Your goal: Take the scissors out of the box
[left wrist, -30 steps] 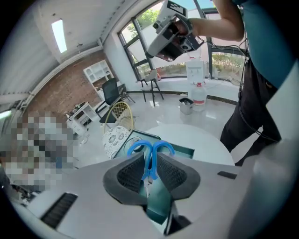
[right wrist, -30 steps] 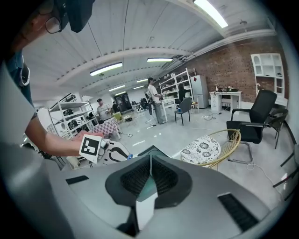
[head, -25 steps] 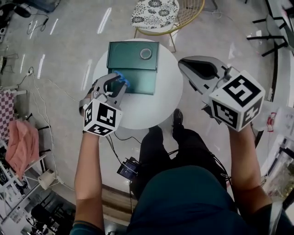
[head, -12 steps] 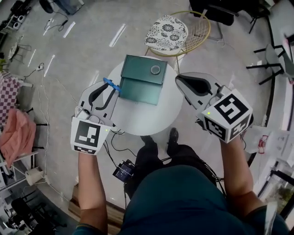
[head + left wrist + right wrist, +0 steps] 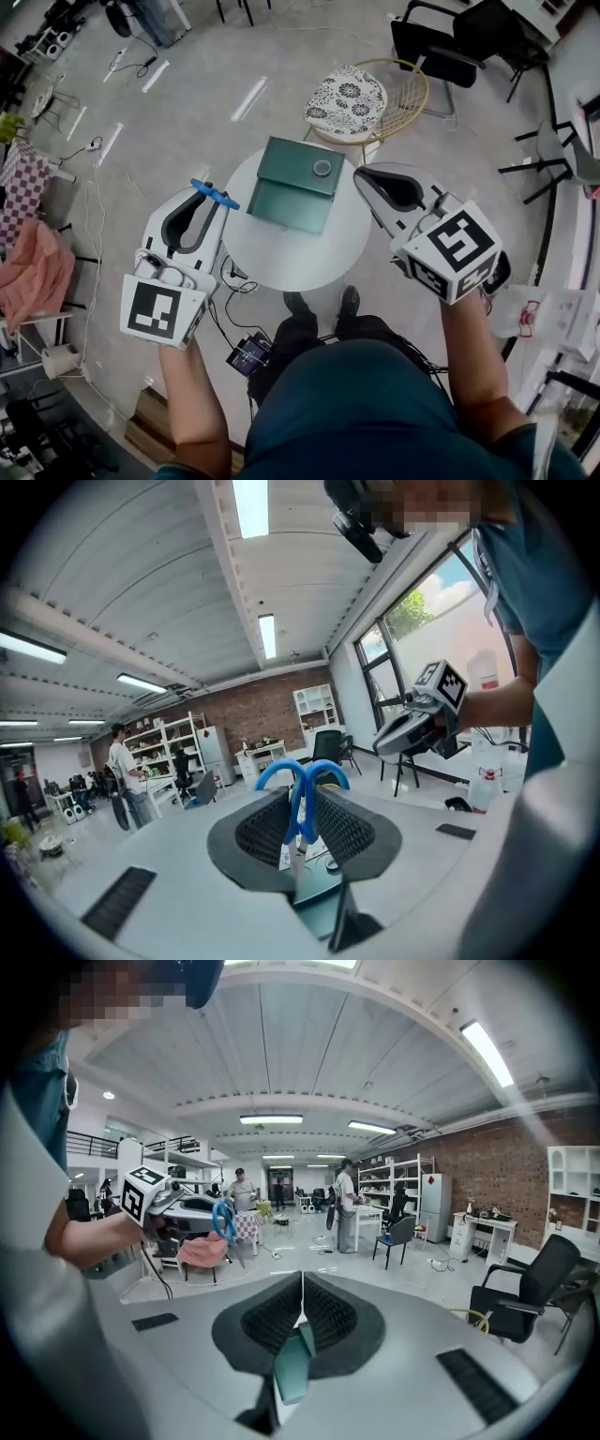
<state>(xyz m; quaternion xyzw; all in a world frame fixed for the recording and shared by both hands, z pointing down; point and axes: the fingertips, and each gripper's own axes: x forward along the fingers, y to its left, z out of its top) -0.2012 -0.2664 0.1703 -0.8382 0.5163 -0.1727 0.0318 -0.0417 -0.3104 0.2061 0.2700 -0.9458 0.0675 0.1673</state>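
Observation:
A green box (image 5: pixel 298 183) with a round mark on its top lies on the round white table (image 5: pixel 291 248). My left gripper (image 5: pixel 208 195) hangs high above the table's left edge, shut on the blue-handled scissors (image 5: pixel 216 195). In the left gripper view the blue handles (image 5: pixel 302 782) stick up between the pads, with the pale blades below them. My right gripper (image 5: pixel 366 180) hovers above the table's right side, its jaws together with nothing in them. The right gripper view shows its pads (image 5: pixel 323 1314) meeting and, off to the left, the scissors (image 5: pixel 223 1221).
A yellow wire chair with a patterned cushion (image 5: pixel 352 94) stands just behind the table. Black chairs (image 5: pixel 450 47) are further back on the right. Cables (image 5: pixel 103 187) trail over the floor at left, near a pink cloth (image 5: pixel 33 277).
Both grippers have risen well above the table. The left one carried the scissors up and leftward from the box's edge. The right one stayed shut.

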